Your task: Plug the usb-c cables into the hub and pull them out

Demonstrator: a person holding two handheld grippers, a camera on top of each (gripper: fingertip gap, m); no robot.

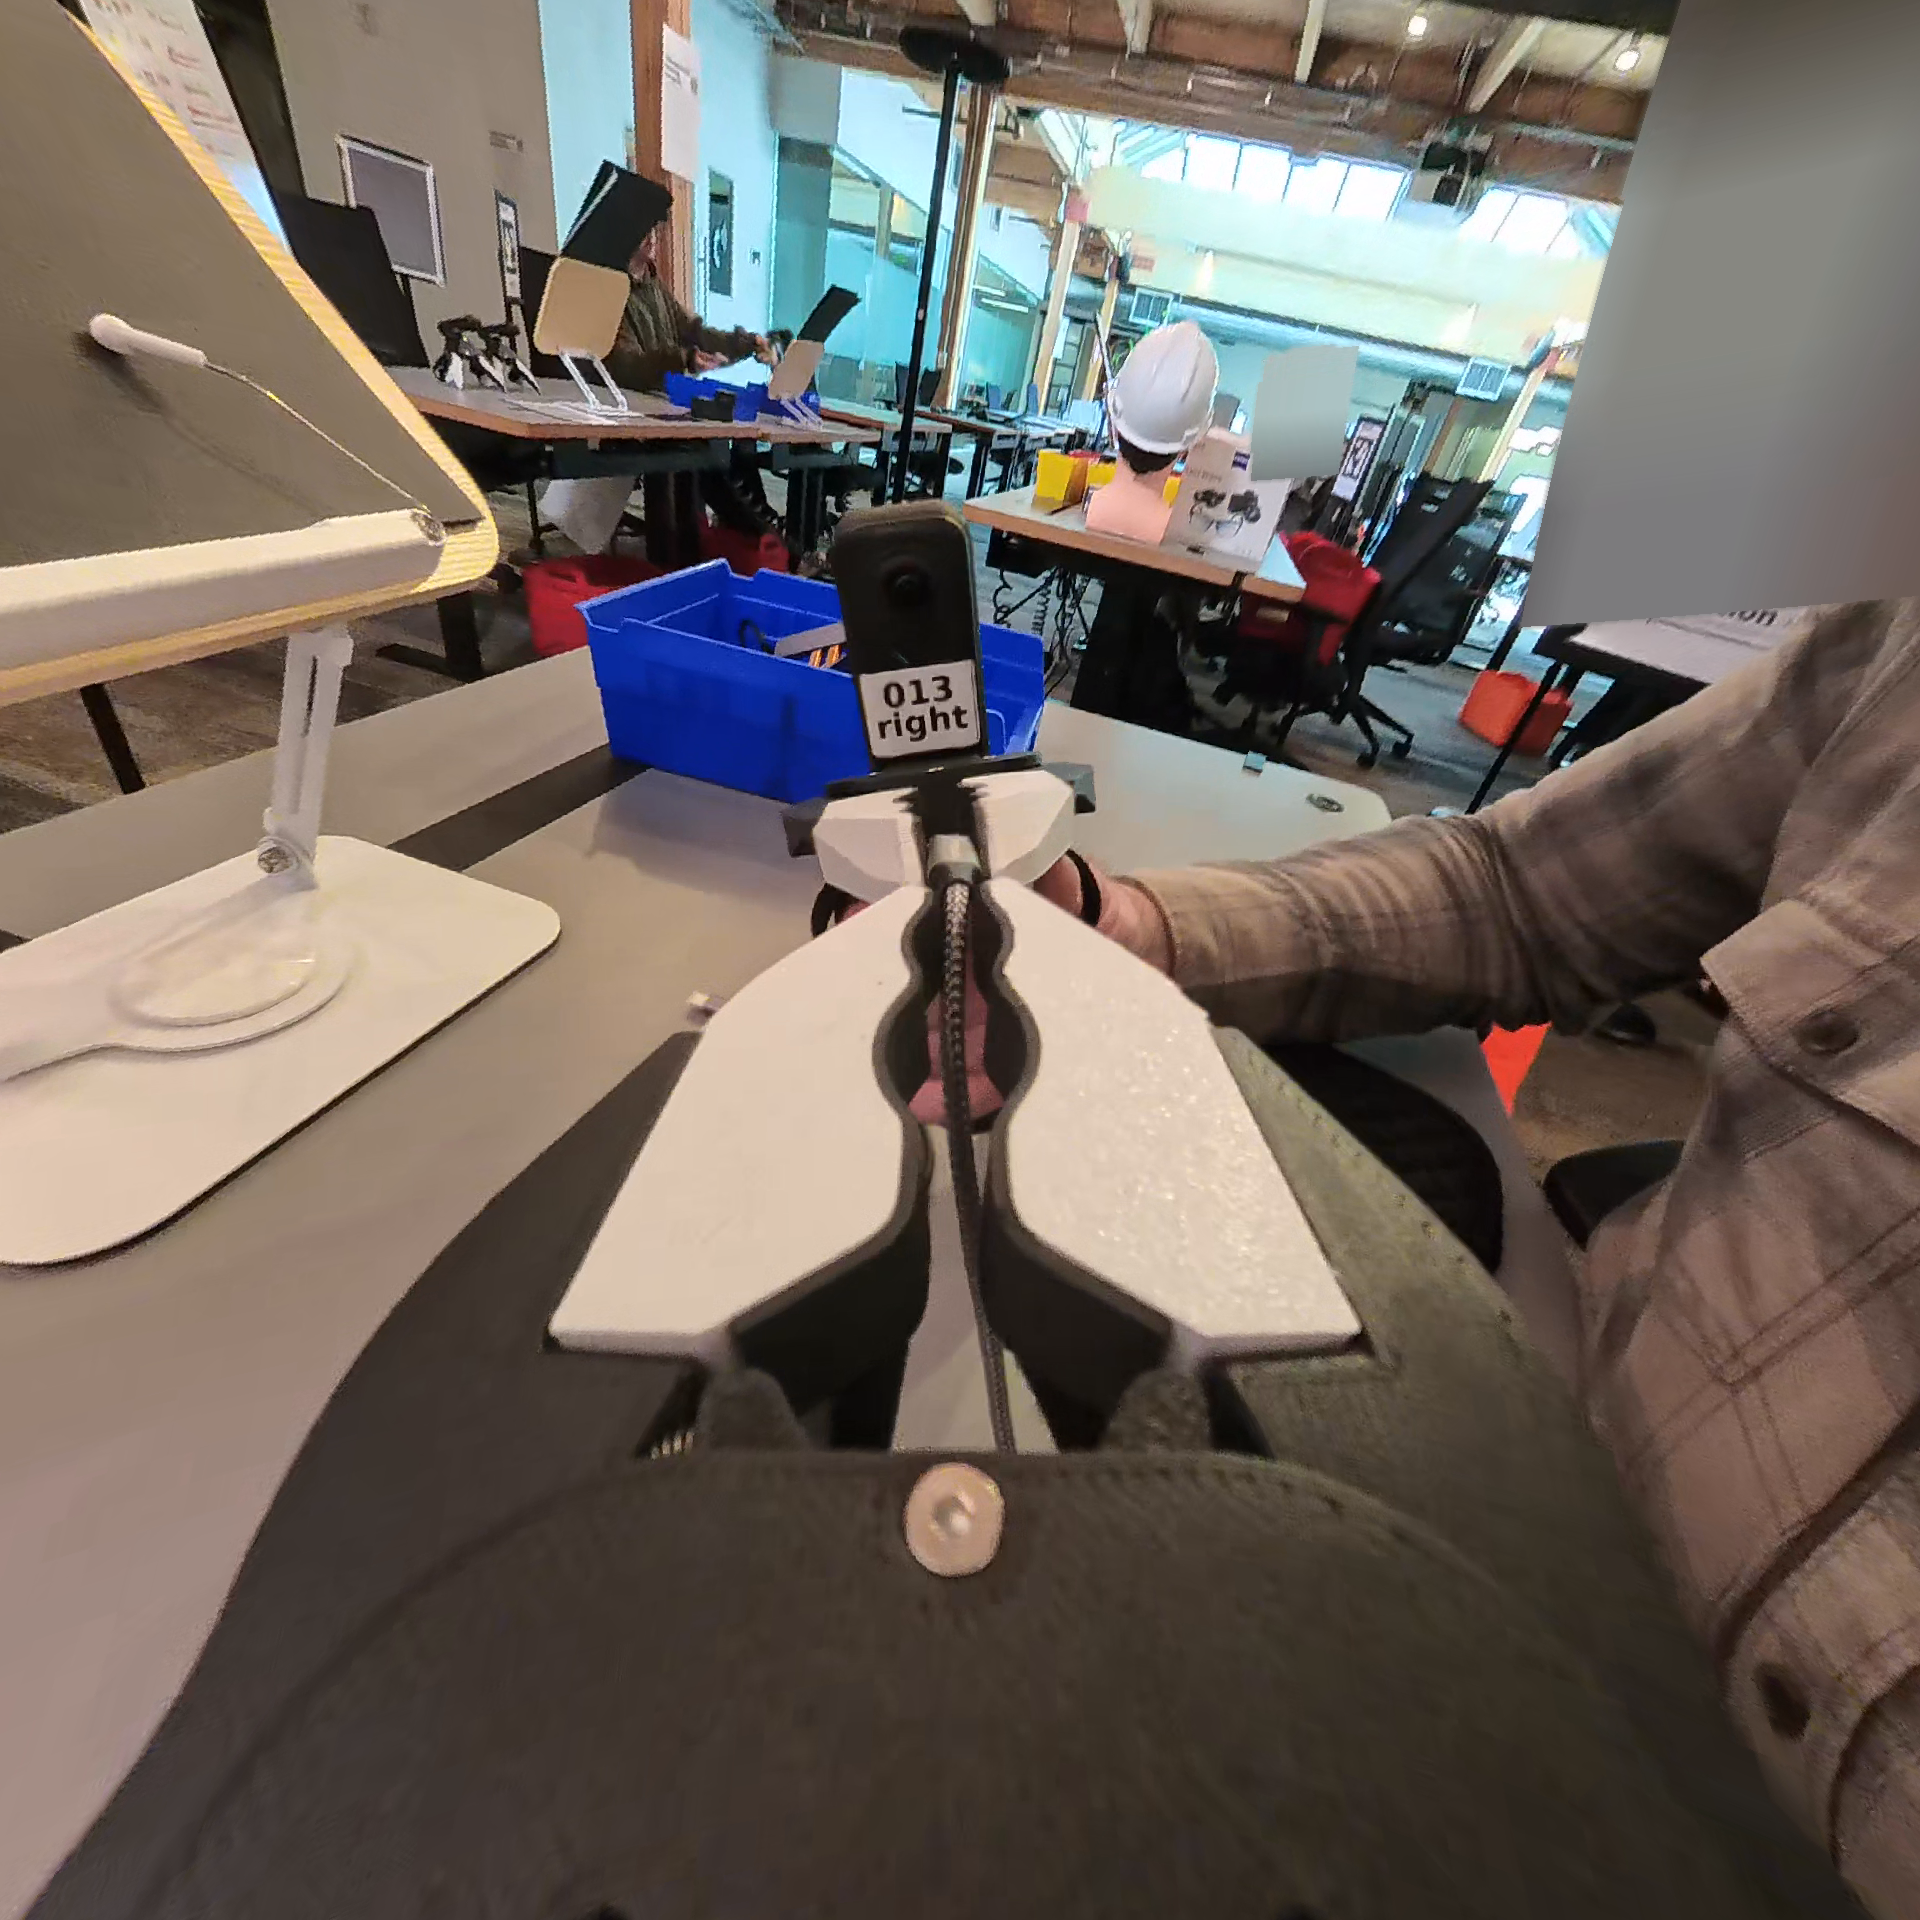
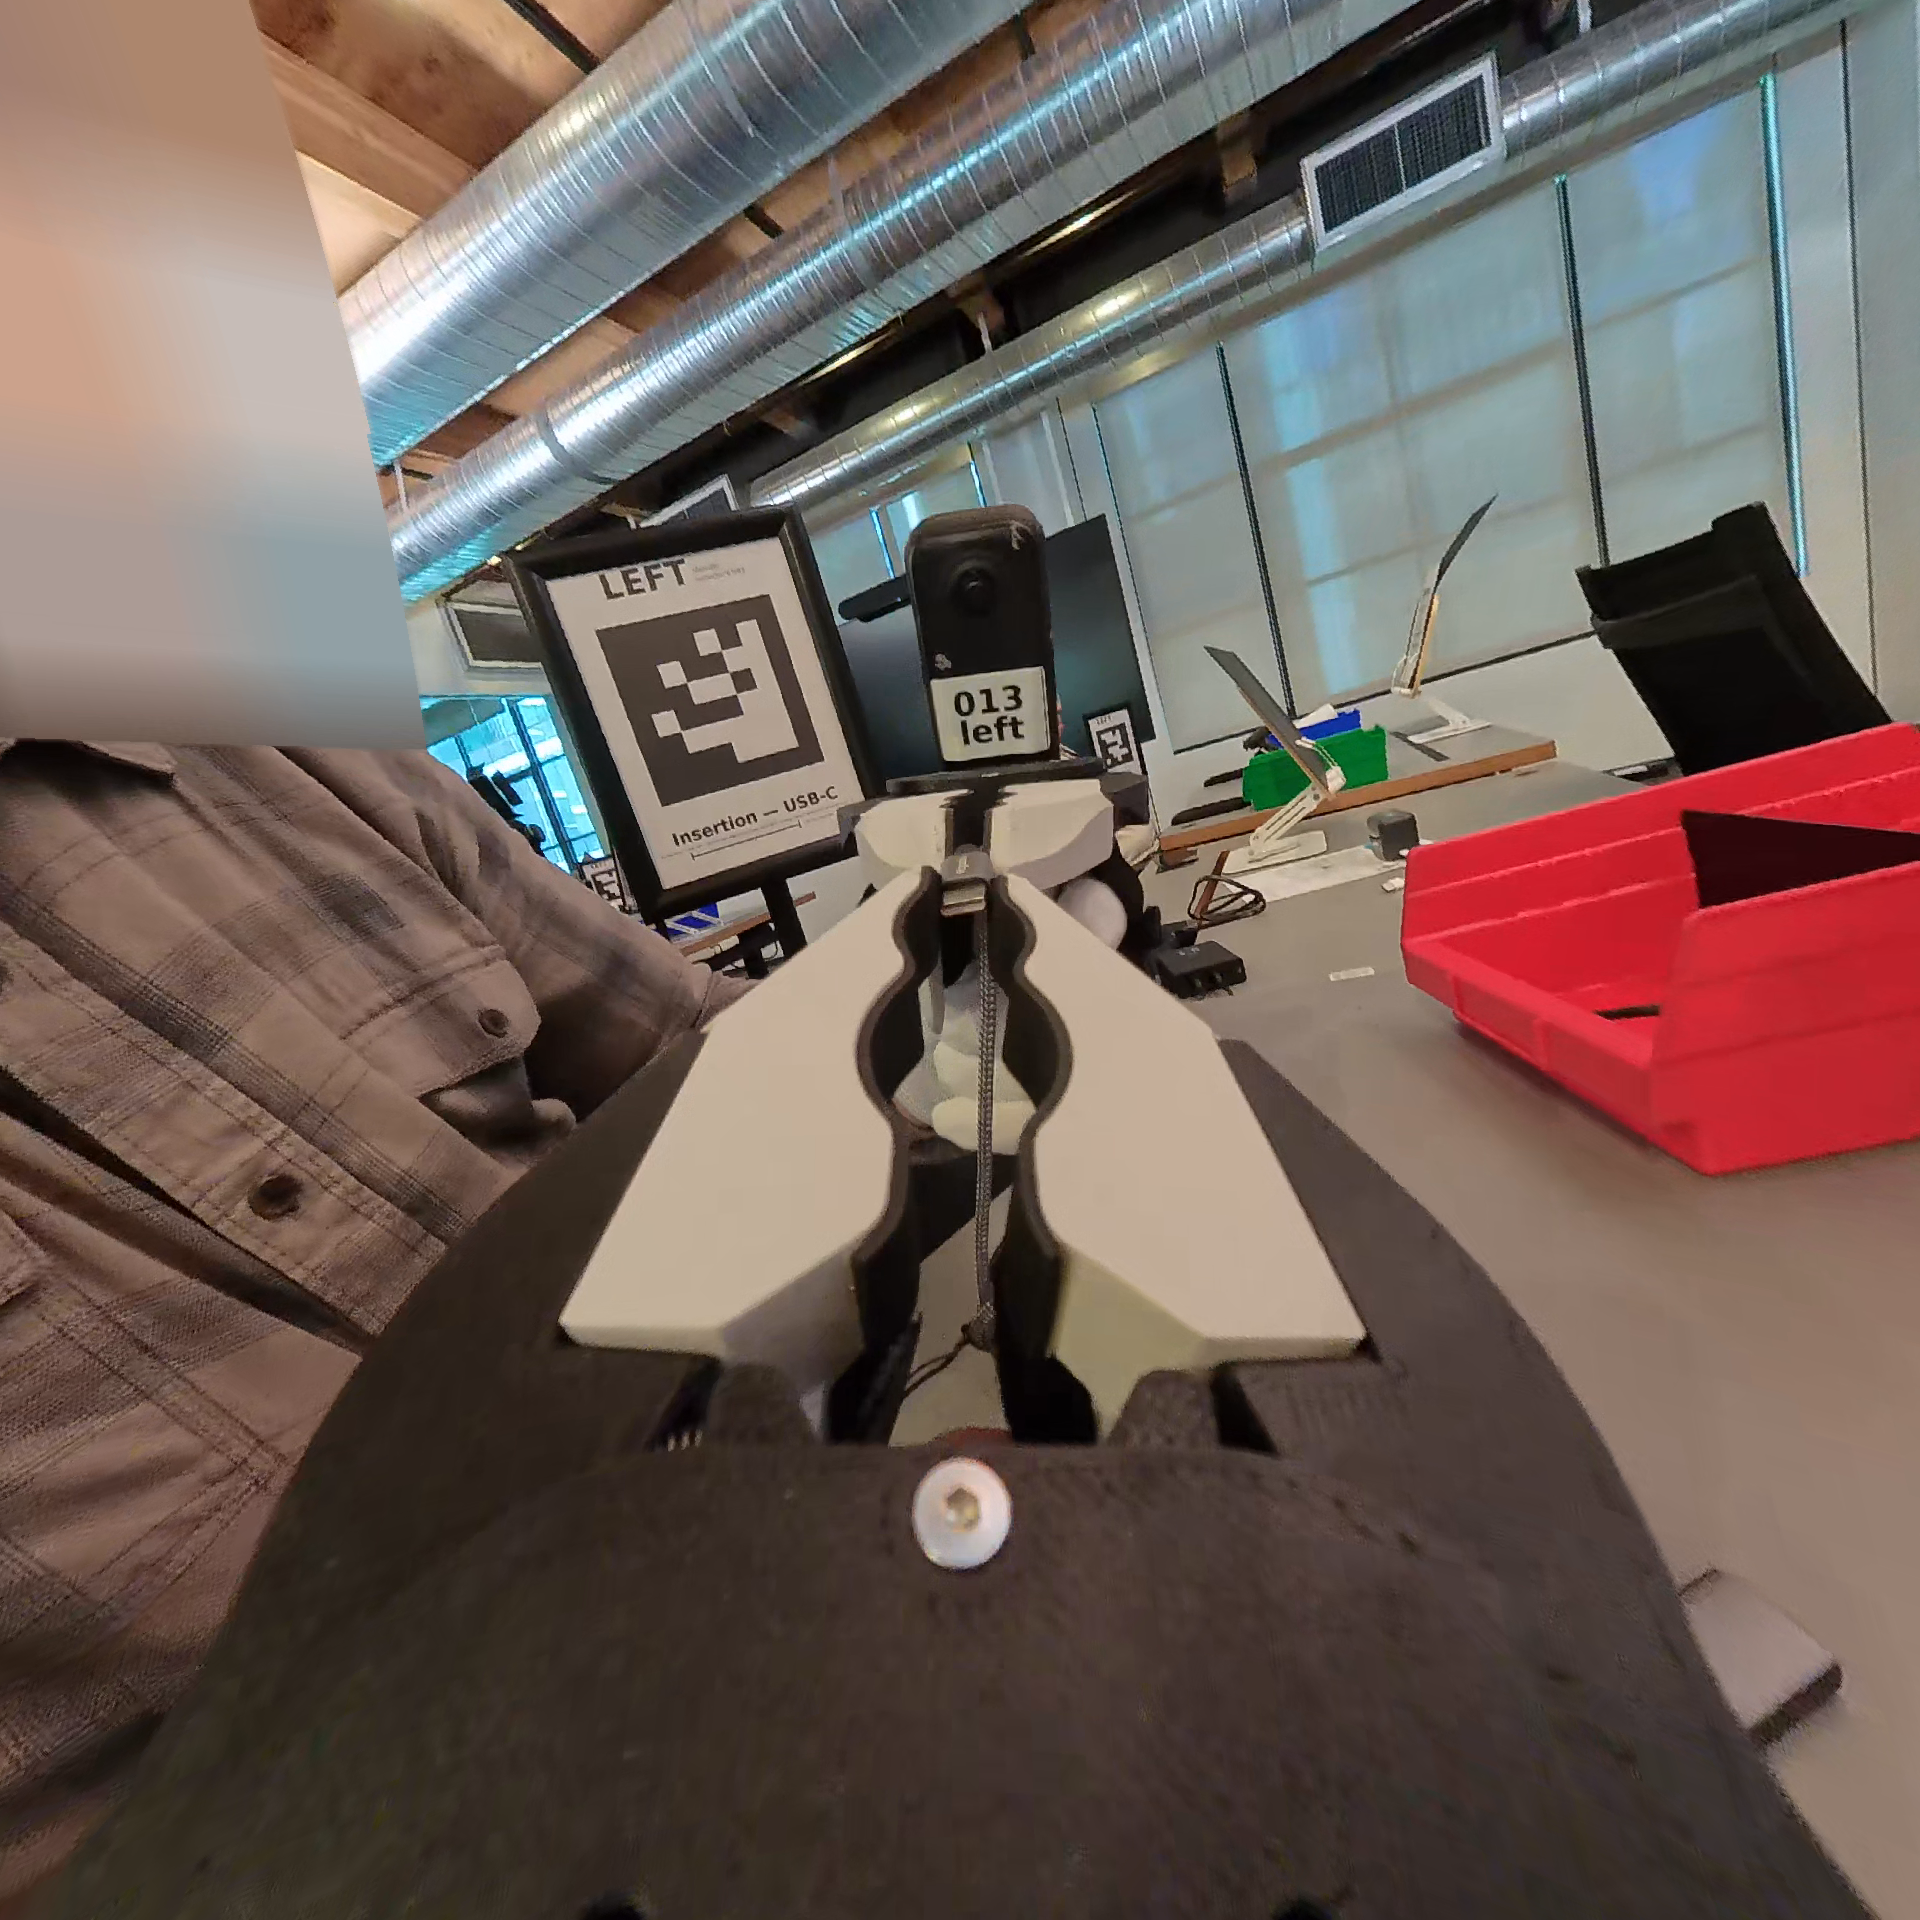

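My left gripper [image 1: 948,902] has its jaws drawn almost together, with only a thin slit between them. They pinch a braided cable [image 1: 961,1003] just behind its grey metal plug [image 1: 943,858]. The cable runs back down the slit, so the plug points straight ahead and cannot swing.

My right gripper [image 2: 961,885] is closed the same way on a silver connector [image 2: 961,894], and a second braided cord [image 2: 985,1049] trails back between its jaws. I cannot tell whether that piece belongs to the hub or is another cable end.

The two grippers face each other tip to tip above the table [image 1: 156,1403]. In each view the opposite one sits just beyond my own tips, so plug and connector meet nose to nose. I judge this to be the mating point, either just seated or just parted; the joint itself is hidden.

A white stand [image 1: 291,935] is to one side and a blue bin [image 1: 727,717] is behind. In the right wrist view a red bin [image 2: 1662,987] and a small black box [image 2: 1200,961] with leads sit on the table, well apart from the work.
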